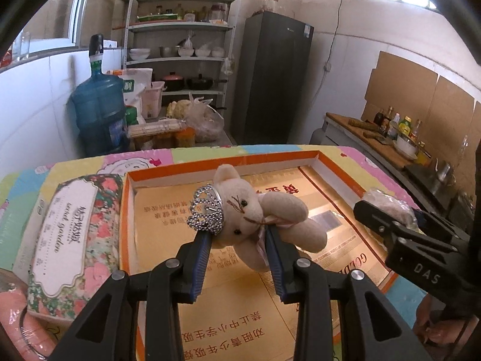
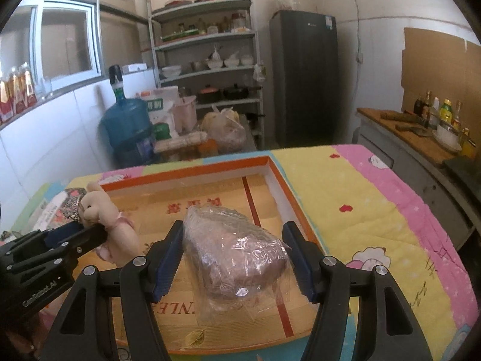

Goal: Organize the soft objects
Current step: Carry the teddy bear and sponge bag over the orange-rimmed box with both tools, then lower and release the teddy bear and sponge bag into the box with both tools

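Observation:
A beige teddy bear (image 1: 240,207) with a rhinestone crown hangs sideways between the blue pads of my left gripper (image 1: 237,234), which is shut on its body. Below it lies a shallow orange-rimmed box (image 1: 228,162) with a gold printed floor. My right gripper (image 2: 234,227) is shut on a pinkish soft bundle wrapped in clear plastic (image 2: 234,249), held over the same box (image 2: 186,171). The right wrist view shows the bear (image 2: 96,207) in the left gripper (image 2: 90,231) at the box's left side. In the left wrist view the bundle (image 1: 387,203) shows at the right.
The box rests on a colourful cartoon quilt (image 2: 360,210). A floral tissue pack (image 1: 72,234) lies left of the box. Beyond the table stand a blue water jug (image 1: 99,114), a metal shelf rack (image 1: 180,60), a dark fridge (image 1: 273,78) and a counter with bottles (image 1: 390,132).

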Action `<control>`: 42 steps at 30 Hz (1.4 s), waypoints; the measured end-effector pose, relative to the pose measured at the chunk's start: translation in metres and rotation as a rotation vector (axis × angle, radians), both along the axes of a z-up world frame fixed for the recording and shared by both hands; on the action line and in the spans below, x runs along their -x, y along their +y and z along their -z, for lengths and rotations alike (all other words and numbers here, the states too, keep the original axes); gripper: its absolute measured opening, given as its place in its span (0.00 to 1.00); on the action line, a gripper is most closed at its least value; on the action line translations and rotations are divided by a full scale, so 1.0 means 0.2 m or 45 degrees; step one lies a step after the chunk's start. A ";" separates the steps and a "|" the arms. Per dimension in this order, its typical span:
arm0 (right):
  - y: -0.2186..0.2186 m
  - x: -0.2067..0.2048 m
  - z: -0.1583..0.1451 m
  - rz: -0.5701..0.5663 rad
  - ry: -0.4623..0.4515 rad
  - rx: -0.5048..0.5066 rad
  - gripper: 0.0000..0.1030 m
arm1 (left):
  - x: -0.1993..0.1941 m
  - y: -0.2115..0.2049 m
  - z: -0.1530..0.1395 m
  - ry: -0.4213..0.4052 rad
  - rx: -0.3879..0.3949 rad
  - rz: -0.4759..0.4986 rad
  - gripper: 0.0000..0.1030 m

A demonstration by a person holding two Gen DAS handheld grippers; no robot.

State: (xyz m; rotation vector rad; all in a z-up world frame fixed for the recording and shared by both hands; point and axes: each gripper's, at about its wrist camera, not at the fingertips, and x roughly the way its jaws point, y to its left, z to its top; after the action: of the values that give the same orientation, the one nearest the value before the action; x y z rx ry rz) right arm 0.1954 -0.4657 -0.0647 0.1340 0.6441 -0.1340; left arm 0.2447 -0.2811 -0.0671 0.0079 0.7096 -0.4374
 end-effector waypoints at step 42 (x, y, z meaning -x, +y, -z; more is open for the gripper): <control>0.00 0.04 0.04 0.026 0.042 -0.056 0.67 | -0.01 0.03 0.07 0.107 0.067 0.040 0.67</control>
State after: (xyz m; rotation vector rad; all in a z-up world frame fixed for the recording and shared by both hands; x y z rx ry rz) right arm 0.1873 -0.4652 -0.0727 0.1807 0.6791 -0.1420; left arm 0.2464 -0.2758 -0.0803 -0.0492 0.7812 -0.4889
